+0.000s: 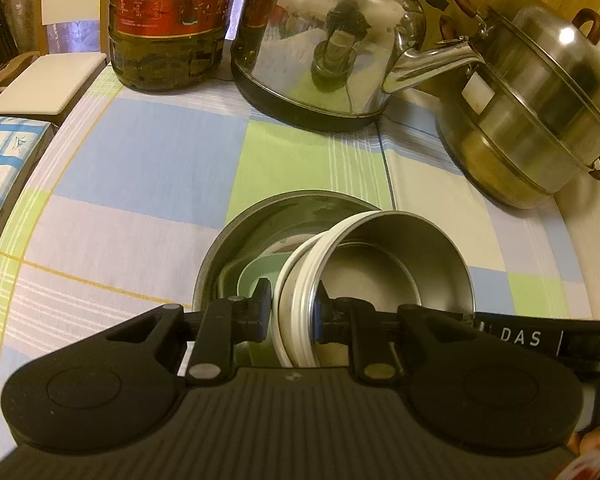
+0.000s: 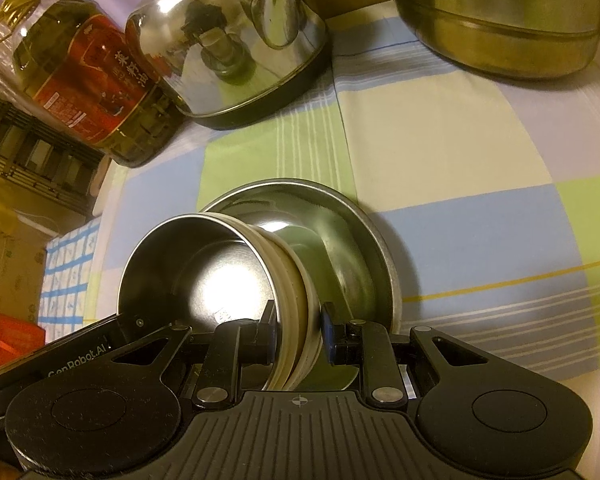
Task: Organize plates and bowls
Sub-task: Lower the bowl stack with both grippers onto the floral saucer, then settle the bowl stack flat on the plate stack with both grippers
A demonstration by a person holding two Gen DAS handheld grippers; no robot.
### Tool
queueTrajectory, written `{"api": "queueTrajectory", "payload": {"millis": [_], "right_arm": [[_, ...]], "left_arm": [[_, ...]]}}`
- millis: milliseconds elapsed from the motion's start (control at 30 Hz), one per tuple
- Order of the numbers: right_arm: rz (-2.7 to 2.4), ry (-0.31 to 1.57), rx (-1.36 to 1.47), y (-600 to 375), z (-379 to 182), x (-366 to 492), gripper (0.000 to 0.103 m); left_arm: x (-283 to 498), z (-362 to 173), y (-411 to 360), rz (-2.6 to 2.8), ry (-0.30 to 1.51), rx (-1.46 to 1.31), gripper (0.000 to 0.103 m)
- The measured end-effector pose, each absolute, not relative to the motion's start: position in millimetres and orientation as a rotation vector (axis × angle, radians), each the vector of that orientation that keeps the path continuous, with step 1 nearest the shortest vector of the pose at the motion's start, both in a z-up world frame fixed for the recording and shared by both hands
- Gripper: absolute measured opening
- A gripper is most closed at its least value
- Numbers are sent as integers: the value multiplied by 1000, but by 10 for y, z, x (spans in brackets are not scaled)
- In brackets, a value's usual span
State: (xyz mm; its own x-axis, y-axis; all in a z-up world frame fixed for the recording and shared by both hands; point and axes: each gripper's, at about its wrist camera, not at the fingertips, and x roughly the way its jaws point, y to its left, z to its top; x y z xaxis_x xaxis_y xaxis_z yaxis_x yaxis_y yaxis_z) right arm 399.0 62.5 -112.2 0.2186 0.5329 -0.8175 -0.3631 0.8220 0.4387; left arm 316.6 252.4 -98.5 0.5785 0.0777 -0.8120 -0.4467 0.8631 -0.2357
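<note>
1. Steel bowl with a white ribbed outer band [image 1: 396, 264] is held tilted over a wider steel basin [image 1: 236, 248], which sits on the checked cloth [image 1: 140, 160] of the bench; something pale green [image 1: 260, 276] lies in the basin beneath it.
2. Left gripper [image 1: 290, 314] has its fingers narrowed onto the bowl's rim, one pad inside, one outside.
3. Right gripper [image 2: 298, 334] pinches the same bowl's rim on the opposite side, likewise nearly closed.
4. Step in hand, by my reading: nesting the bowl into the basin. The next move calls for levelling it, lowering it so it seats centred, then letting both pairs of fingers spread together so it does not tip.
5. Writing: "DAS" on the other gripper's body in the left view, "GenRobot.AI" in the right view; the oil bottle [image 2: 88, 80] carries a red label with Chinese characters too small to read surely. A kettle [image 1: 320, 40] and a steamer pot [image 1: 540, 100] stand behind.
</note>
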Motion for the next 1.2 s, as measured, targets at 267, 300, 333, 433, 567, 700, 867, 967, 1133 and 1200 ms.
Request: {"api": "queueTrajectory", "payload": {"millis": [267, 300, 333, 433, 567, 700, 867, 967, 1133, 1200], "right_arm": [[625, 1203, 174, 606, -1157, 3987, 22], [626, 1202, 178, 601, -1158, 3990, 22], [629, 1201, 180, 596, -1161, 3989, 22], [641, 1195, 177, 587, -1164, 3980, 22], [655, 1184, 169, 573, -1168, 3966, 22], [663, 1180, 172, 558, -1173, 3959, 23], [670, 1151, 160, 547, -1145, 3928, 24], [677, 1113, 144, 544, -1094, 3910, 24], [696, 1076, 149, 500, -1032, 3889, 24], [708, 1062, 153, 475, -1021, 3876, 24]], "left_arm": [[3158, -983, 2526, 308, 899, -454, 19], [3159, -986, 2529, 305, 898, -457, 19], [3157, -987, 2535, 303, 897, -461, 19], [3153, -991, 2547, 298, 895, -468, 19], [3147, -991, 2531, 295, 891, -455, 19], [3147, -988, 2510, 296, 887, -439, 23], [3132, -957, 2480, 298, 878, -415, 26], [3120, -930, 2472, 300, 870, -400, 27], [3054, -855, 2447, 290, 837, -376, 27], [3024, -826, 2434, 290, 828, -362, 27]]}}
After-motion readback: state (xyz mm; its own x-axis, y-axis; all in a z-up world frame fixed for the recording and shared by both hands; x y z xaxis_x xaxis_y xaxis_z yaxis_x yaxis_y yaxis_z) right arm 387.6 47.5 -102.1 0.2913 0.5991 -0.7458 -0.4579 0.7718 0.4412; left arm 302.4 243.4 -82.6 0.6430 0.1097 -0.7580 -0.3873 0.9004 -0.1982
